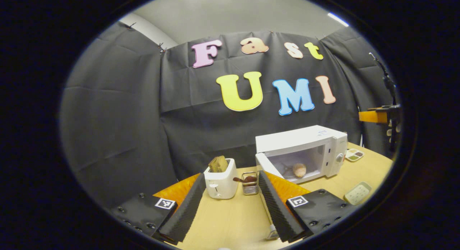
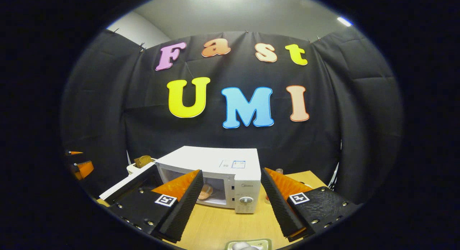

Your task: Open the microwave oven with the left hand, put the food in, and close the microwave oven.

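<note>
1. On the wooden table, toward its right side, a white microwave oven is standing with its door swinging wide open to the left.
2. Inside the lit cavity, a round, pale brown piece of food is sitting on the floor of the oven; in the right gripper view it is showing as a brownish disc just behind the left finger.
3. The oven's control panel with a round dial is facing forward at its right end.
4. The left gripper is hovering over the table with its fingers spread apart, holding nothing.
5. The right gripper is hanging in front of the oven, jaws likewise wide apart and empty.
6. Left of the oven, a white toaster is holding a slice of bread, with a small wire rack standing beside it.
</note>
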`<state>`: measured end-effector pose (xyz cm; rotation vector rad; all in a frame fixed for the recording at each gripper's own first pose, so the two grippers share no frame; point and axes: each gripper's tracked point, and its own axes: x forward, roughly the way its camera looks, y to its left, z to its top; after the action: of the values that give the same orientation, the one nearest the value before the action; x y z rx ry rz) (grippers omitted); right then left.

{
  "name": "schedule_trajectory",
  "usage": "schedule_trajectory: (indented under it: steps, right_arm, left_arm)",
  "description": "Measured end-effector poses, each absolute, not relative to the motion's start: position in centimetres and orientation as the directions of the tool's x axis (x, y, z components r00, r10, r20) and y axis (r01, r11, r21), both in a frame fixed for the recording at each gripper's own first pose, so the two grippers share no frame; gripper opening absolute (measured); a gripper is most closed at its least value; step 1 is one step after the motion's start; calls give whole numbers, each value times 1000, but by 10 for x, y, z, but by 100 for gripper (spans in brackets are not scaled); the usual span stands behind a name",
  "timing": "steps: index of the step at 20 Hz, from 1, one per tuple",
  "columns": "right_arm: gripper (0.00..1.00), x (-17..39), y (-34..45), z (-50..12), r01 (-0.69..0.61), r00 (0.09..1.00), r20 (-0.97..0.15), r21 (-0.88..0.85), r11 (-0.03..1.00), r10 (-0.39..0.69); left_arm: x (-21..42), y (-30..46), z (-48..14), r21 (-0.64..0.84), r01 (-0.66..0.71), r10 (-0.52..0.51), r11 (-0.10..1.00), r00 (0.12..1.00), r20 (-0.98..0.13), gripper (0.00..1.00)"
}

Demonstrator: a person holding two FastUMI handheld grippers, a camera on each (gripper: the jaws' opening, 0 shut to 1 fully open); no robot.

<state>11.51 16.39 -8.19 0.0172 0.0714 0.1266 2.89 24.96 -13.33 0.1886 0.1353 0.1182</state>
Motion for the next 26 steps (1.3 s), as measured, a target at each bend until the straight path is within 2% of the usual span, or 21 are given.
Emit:
schedule_trajectory:
  steps: [4, 5, 6, 7, 8, 9, 11, 15, 19, 26]
  right_arm:
    - [98, 91, 159, -67, -141, 985, -102, 1, 990, 141]
    - [93, 85, 165, -62, -165, 981, -107, -15, 986, 162]
    - [98, 81, 169, -59, -179, 978, -112, -35, 983, 174]
    - [93, 78, 173, -54, -190, 977, -106, -45, 981, 184]
    - [98, 72, 175, -50, -201, 976, -98, -50, 978, 196]
    - [98, 69, 180, -48, -212, 974, -95, -50, 976, 206]
    - [98, 65, 184, -42, -219, 972, -92, -45, 975, 214]
    - [98, 63, 188, -32, -217, 973, -74, -1, 976, 216]
    - [98, 66, 176, -35, -206, 973, -97, 27, 978, 208]
    - [98, 72, 129, -59, -174, 966, -182, 62, 983, 182]
  left_arm:
    - [12, 268, -176, 195, -149, 182, 969, 970, -162, 100]
    - [8, 270, -188, 187, -150, 183, 971, 968, -174, 100]
    - [6, 270, -201, 180, -148, 183, 972, 963, -195, 98]
    - [5, 269, -215, 177, -142, 180, 974, 959, -218, 97]
    - [3, 269, -229, 184, -140, 182, 973, 954, -236, 95]
    - [2, 270, -237, 197, -139, 186, 971, 951, -248, 100]
    - [-2, 268, -250, 193, -142, 192, 971, 944, -270, 100]
    - [-3, 260, -271, 194, -117, 173, 974, 936, -305, 100]
    - [-3, 238, -285, 212, -81, 149, 974, 933, -328, 94]
    - [13, 141, -302, 228, 51, 36, 972, 931, -362, 94]
